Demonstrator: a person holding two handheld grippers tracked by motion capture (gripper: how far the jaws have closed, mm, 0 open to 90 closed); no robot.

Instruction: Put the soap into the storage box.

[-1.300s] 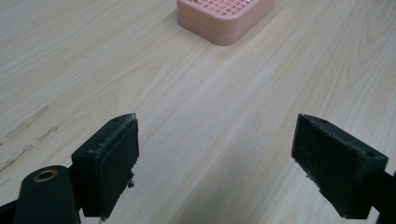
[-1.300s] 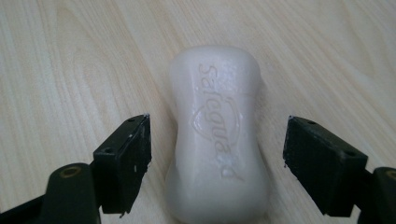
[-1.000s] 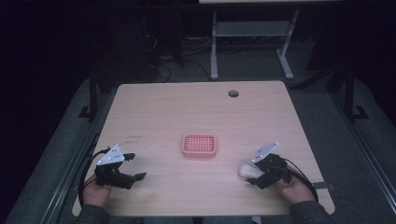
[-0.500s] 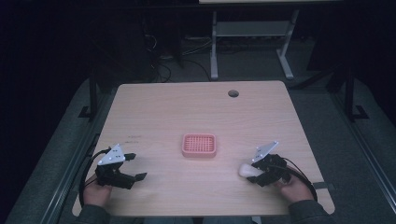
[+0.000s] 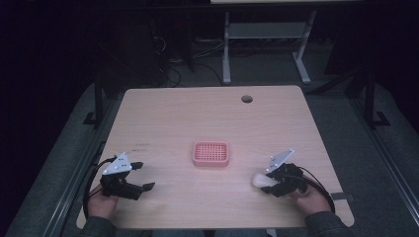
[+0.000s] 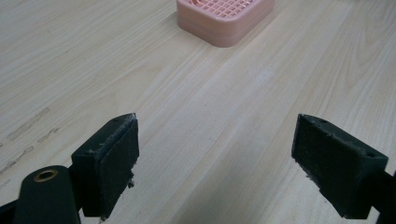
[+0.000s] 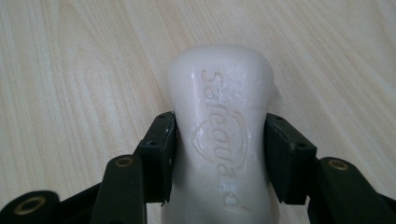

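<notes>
A white bar of soap lies on the wooden table at the front right, with raised lettering on top. My right gripper has just been closing and is now shut on the soap, its pads pressing both sides. From above, the soap sticks out to the left of the right gripper. A pink slotted soap dish sits mid-table. At the front left my left gripper stands open over bare wood, jaws wide apart, the dish ahead of it.
A round cable hole is near the table's far edge. Beyond the table stand a white metal frame and cables on a dark floor. Faint dark marks show on the wood left of the dish.
The right gripper's jaws have closed onto the soap. Both hands have stayed where they were, and the left gripper is unchanged.
</notes>
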